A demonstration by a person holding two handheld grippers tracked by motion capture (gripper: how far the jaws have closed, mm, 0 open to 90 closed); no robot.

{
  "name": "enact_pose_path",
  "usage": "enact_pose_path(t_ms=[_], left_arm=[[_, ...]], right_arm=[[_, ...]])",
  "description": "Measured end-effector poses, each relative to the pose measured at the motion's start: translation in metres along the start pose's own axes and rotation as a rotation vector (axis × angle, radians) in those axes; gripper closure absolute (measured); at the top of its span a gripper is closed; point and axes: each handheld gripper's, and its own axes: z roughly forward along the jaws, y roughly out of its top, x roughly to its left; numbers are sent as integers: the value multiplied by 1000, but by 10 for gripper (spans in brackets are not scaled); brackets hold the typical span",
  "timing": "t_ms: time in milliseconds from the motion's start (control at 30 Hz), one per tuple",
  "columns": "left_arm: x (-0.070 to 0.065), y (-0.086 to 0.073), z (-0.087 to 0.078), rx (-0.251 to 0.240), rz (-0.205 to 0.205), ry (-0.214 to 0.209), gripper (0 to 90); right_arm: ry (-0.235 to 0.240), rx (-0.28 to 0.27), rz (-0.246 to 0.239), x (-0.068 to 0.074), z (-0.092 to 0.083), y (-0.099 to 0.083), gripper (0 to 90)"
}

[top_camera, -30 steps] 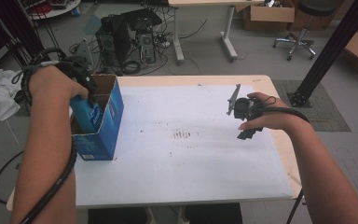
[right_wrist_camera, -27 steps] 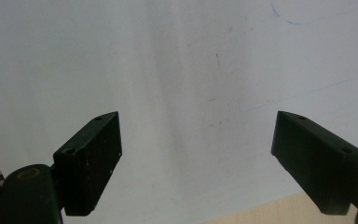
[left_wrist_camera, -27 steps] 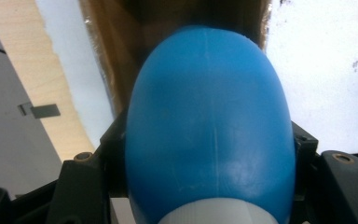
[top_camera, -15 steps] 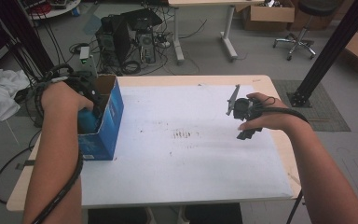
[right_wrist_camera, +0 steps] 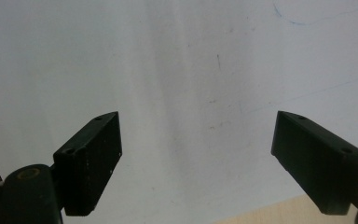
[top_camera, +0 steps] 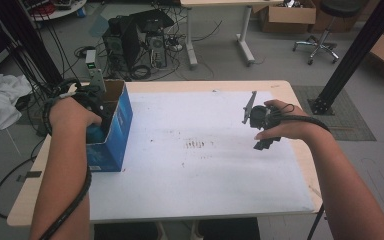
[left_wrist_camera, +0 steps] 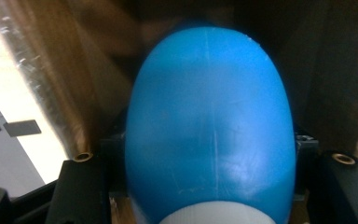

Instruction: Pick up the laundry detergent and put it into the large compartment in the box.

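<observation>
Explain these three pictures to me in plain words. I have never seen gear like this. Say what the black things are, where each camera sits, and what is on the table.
No robot here: a person holds a handheld two-jaw gripper in each hand. The high view looks down from above the person's side of the table, which is covered by a white sheet.

The left gripper reaches down into an open blue cardboard box at the table's left edge. The left gripper view comes from a camera on that tool: its jaws are shut on a blue rounded object with a white part at its bottom, with brown box walls around it.

The right gripper hovers over the sheet at the right. Its own camera, the right gripper view, shows two black jaws standing wide apart with nothing between them, just the white sheet below.
</observation>
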Motion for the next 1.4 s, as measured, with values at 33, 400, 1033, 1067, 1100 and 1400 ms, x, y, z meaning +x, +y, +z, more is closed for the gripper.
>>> enact_pose_path(t_ms=[33, 400, 1033, 1067, 1100, 1400], left_arm=[[0, 0, 2, -9, 0, -1, 382], [2, -2, 3, -24, 6, -6, 381], [-3, -6, -2, -36, 36, 10, 312], [-3, -7, -2, -36, 34, 10, 311], [-3, -7, -3, -35, 36, 11, 310], [-6, -11, -8, -45, 40, 27, 297]], right_arm=[[0, 0, 0, 0, 0, 0, 162], [0, -7, 4, 0, 0, 0, 162], [-4, -11, 4, 1, -3, -1, 162], [-4, -12, 7, 2, -3, -1, 162], [-5, -13, 6, 2, -3, -1, 162], [-5, -17, -3, 3, -3, 3, 162]])
